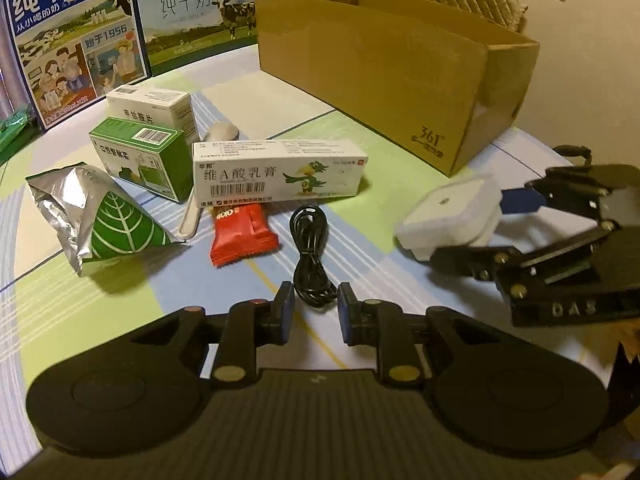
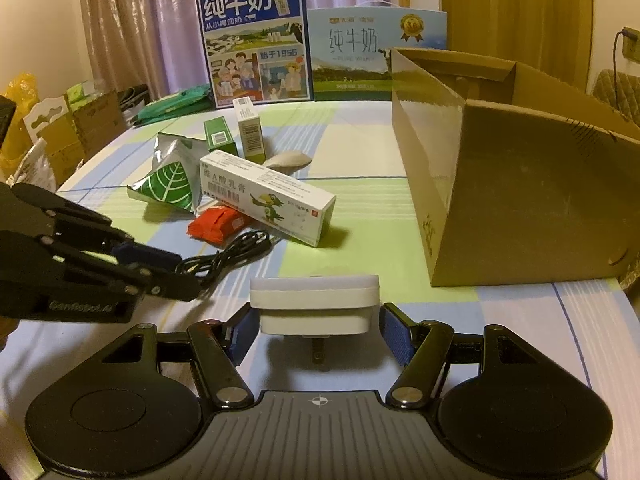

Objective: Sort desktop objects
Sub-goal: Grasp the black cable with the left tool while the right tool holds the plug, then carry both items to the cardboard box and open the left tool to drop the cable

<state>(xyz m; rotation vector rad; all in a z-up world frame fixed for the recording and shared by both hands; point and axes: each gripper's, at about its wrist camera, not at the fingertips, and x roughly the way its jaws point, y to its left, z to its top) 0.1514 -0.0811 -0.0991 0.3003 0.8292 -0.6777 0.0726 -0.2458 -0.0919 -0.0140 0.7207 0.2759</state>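
Right wrist view, white square charger point(image 2: 314, 304) (prongs down), right gripper point(image 2: 316, 330) clamping.

My left gripper point(image 1: 313, 307) hangs with jaws parted around the near end of the coiled black cable point(image 1: 311, 258) on the table point(image 1: 360, 216); my right gripper point(image 1: 470, 224) grips the white charger point(image 1: 450, 210).

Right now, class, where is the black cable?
The black cable lies coiled on the tablecloth, just ahead of the left gripper, right of the red packet.
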